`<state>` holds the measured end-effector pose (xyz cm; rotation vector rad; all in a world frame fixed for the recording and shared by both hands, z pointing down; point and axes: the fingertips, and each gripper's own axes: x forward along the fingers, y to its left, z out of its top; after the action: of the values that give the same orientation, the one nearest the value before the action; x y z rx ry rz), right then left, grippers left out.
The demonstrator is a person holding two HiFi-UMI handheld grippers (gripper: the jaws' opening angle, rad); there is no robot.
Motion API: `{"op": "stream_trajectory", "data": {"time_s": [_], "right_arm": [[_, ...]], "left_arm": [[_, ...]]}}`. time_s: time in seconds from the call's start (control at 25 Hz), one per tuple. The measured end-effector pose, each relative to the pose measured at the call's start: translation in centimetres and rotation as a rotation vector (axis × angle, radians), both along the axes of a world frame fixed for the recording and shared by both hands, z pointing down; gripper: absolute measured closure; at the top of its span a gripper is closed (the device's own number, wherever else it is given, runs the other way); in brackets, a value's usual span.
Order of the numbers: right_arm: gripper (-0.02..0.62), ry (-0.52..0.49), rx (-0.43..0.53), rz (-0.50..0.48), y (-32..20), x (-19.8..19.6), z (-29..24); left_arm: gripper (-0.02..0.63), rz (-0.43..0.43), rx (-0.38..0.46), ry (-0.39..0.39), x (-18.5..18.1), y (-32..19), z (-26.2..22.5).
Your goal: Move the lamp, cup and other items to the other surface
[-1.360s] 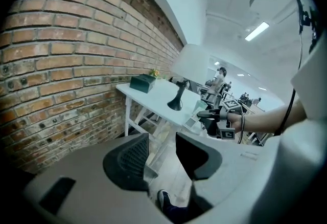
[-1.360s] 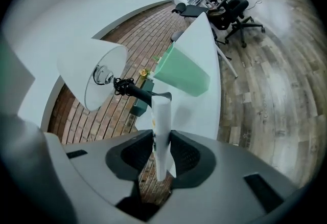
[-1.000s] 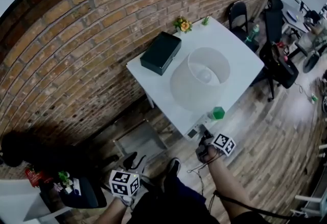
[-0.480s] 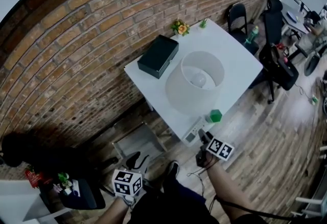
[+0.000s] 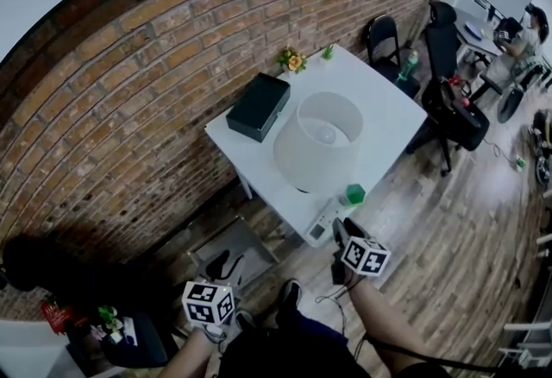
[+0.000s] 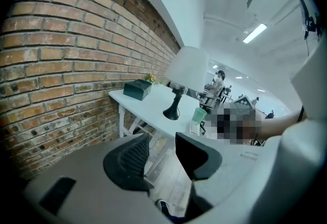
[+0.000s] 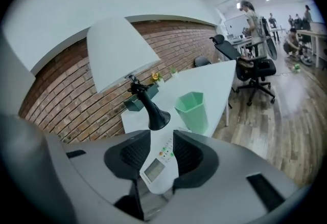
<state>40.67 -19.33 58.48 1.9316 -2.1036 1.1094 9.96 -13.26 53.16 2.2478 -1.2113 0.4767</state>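
A white-shaded lamp (image 5: 317,141) on a black stem stands mid-table, with a green cup (image 5: 354,193) near the front edge. In the right gripper view the lamp (image 7: 120,49) and cup (image 7: 192,110) rise just beyond the jaws. My right gripper (image 5: 342,232) is at the table's near corner. Its jaws have just been closing on a white remote (image 7: 157,166) with a small screen, and the pads press its sides. My left gripper (image 5: 222,268) hangs low over the floor, open and holding nothing. It (image 6: 161,149) faces the table from the side.
A dark box (image 5: 259,105) and small flowers (image 5: 292,61) sit at the back of the white table (image 5: 388,109), against the brick wall. Black office chairs (image 5: 448,109) crowd its right side. A low frame (image 5: 233,251) lies on the floor. A second surface (image 5: 17,350) shows bottom left.
My right gripper has rolled and risen at the table's corner, closing round the remote. The left gripper has lifted slightly. The head view has shifted a little.
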Motion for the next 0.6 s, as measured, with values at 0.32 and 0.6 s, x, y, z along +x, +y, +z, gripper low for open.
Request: {"op": "stream_trajectory", "data": {"time_s": [0.32,0.6], "right_arm": [[0.487,0.239,0.154,-0.165,2.6,-7.9,-7.3],[0.489,0.392,0.301,-0.248,3.6,-16.4,-12.9]], "left_arm": [[0.448,0.033,0.086,0.017,-4.7,0.4,-3.4],[0.451,0.056,0.184,-0.019,-10.6,2.3,-6.7]]}}
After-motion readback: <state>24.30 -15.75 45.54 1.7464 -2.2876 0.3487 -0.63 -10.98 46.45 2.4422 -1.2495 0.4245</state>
